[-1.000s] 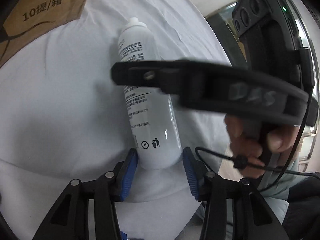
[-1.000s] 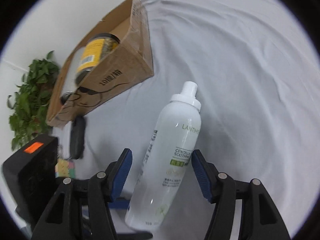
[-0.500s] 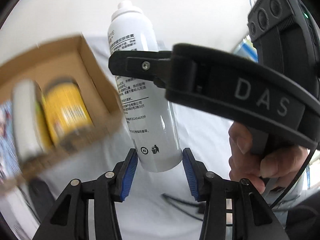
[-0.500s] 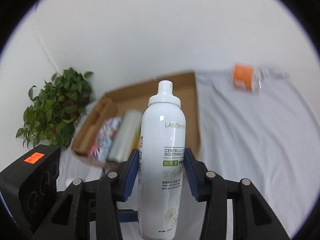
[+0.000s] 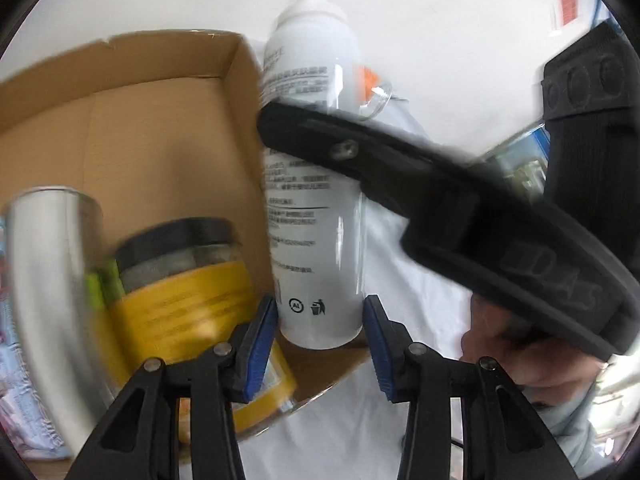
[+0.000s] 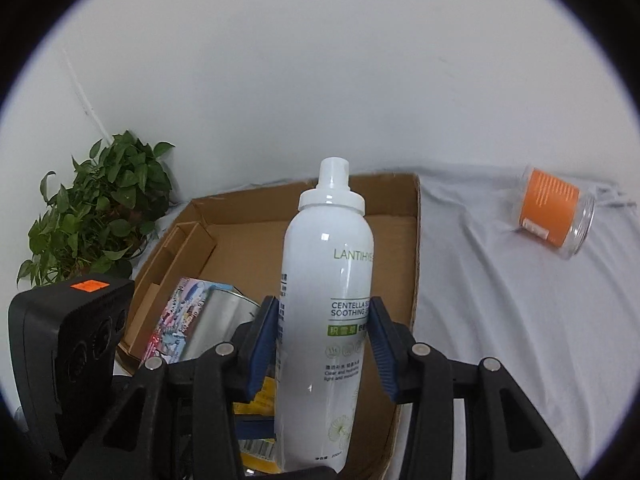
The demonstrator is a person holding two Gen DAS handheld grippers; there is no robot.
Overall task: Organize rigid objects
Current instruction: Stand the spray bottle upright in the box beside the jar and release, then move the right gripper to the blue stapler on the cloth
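1. Left wrist view: the left gripper (image 5: pixel 320 334) has its blue pads on either side of the base of the white spray bottle (image 5: pixel 316 200), pinching it low down near the recycling marks.
2. The bottle stands roughly upright between those jaws, its white cap at the top of the picture, its body just beside the right wall of the cardboard box (image 5: pixel 152 128).
3. The black finger of the right gripper (image 5: pixel 360 152) crosses the bottle's middle, and a hand (image 5: pixel 520 356) grips that tool's handle lower right.
4. Inside the box lie a yellow-labelled jar with a black lid (image 5: pixel 188 292) and a silver can (image 5: pixel 44 280), both blurred.
5. Right wrist view: the right gripper (image 6: pixel 324 332) pinches the same spray bottle (image 6: pixel 328 280) at mid-body, blue pads pressed against its sides at the level of the printed label.
6. The bottle's lower end hangs over the box (image 6: pixel 412 264), above its near right corner.
7. An orange-labelled clear jar (image 6: pixel 554 216) lies on its side on the white-covered worktop (image 6: pixel 500 320), well apart to the right.
8. A potted green plant (image 6: pixel 96 208) stands left of the box.
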